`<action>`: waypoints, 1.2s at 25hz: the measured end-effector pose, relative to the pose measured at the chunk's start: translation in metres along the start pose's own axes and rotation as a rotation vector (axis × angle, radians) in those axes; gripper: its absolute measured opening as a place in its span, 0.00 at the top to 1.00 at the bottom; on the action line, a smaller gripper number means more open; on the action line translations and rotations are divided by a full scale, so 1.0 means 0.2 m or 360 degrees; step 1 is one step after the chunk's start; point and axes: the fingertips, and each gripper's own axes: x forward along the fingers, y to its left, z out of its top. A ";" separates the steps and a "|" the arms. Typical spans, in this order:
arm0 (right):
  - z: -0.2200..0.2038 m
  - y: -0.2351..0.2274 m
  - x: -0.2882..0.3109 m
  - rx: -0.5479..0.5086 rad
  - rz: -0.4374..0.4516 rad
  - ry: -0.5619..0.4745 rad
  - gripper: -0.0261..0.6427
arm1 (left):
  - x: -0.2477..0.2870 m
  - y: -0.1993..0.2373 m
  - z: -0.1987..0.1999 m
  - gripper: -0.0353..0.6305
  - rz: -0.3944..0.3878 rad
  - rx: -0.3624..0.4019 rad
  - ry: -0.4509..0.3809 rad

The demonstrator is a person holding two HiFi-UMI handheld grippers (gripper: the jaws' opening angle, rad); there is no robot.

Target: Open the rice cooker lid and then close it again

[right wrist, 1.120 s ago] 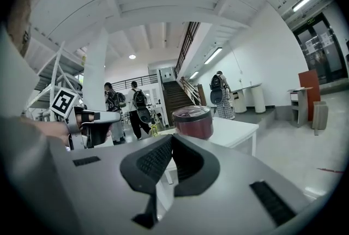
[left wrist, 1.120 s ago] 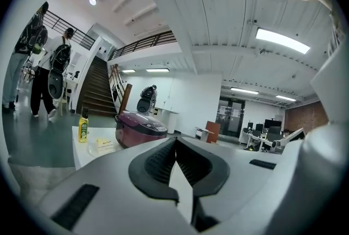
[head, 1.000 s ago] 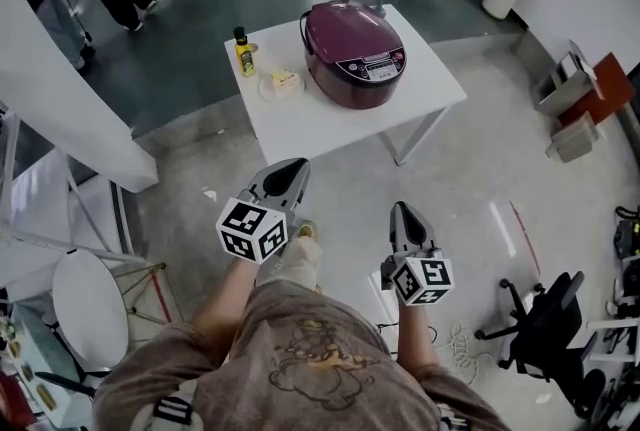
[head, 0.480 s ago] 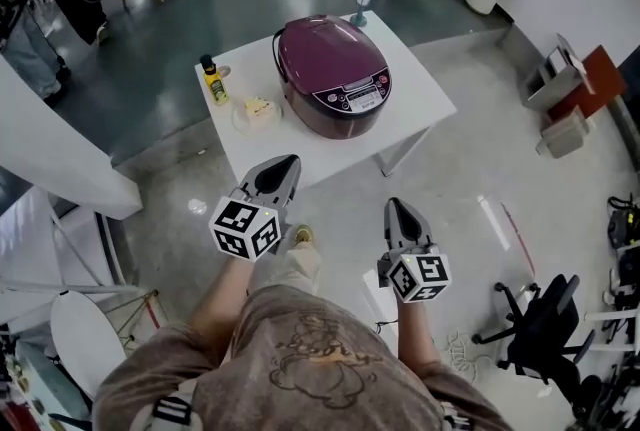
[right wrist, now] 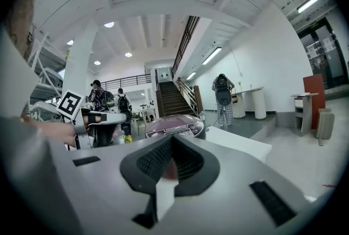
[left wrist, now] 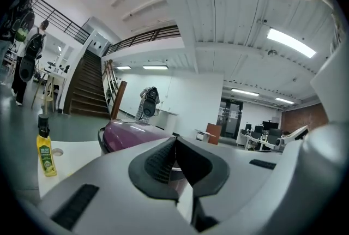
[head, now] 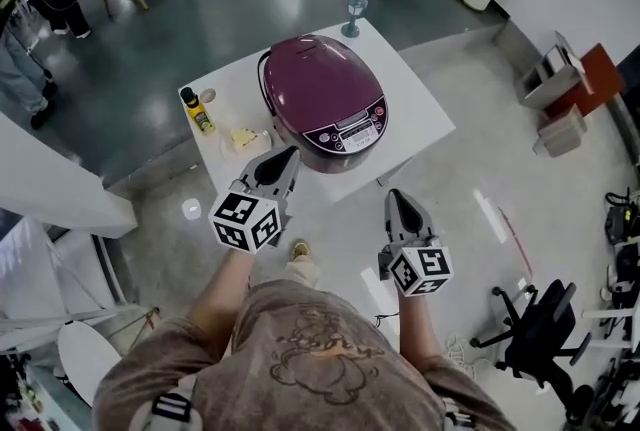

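A maroon rice cooker [head: 320,99] with its lid down stands on a white table [head: 420,109], its control panel facing me. My left gripper [head: 287,155] is shut and empty, with its tip over the table's near edge just left of the cooker's front. My right gripper [head: 394,196] is also shut and empty, short of the table edge and right of the cooker. In the left gripper view the cooker [left wrist: 128,133] lies behind the closed left gripper [left wrist: 175,141]. In the right gripper view the cooker [right wrist: 174,124] shows above the closed right gripper [right wrist: 172,138].
On the table left of the cooker stand a yellow bottle [head: 197,111] and a small dish [head: 243,139]; a stemmed glass [head: 352,14] is at the far edge. An office chair [head: 540,329] stands at the right. People [head: 30,9] are at the far left.
The table and cooker have come nearer and lower in the head view. Both grippers have moved forward towards the table edge and stay shut.
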 end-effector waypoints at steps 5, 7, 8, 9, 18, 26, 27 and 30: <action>0.08 -0.06 0.21 -0.0021 0.0001 -0.0014 0.96 | 0.18 0.11 0.06 0.91 -0.0029 0.0007 0.0002; 0.10 -0.08 0.29 -0.0027 0.0005 -0.0018 0.96 | 0.24 0.16 0.08 0.91 -0.0032 0.0004 0.0002; 0.11 -0.09 0.32 -0.0029 0.0007 -0.0019 0.96 | 0.27 0.18 0.08 0.91 -0.0032 0.0001 0.0003; 0.12 -0.10 0.35 -0.0031 0.0009 -0.0020 0.96 | 0.29 0.20 0.09 0.91 -0.0032 -0.0002 0.0005; 0.14 -0.13 0.54 -0.0034 0.0048 0.0005 0.96 | 0.39 0.32 0.07 0.91 -0.0008 -0.0021 0.0041; 0.18 -0.13 0.69 -0.0066 0.0165 0.0035 0.96 | 0.42 0.36 0.09 0.91 0.0046 -0.0011 0.0049; 0.19 -0.12 0.70 -0.0076 0.0185 0.0043 0.96 | 0.42 0.36 0.09 0.91 0.0060 -0.0011 0.0049; 0.22 -0.12 0.73 -0.0100 0.0249 0.0073 0.96 | 0.42 0.35 0.11 0.91 0.0109 -0.0012 0.0050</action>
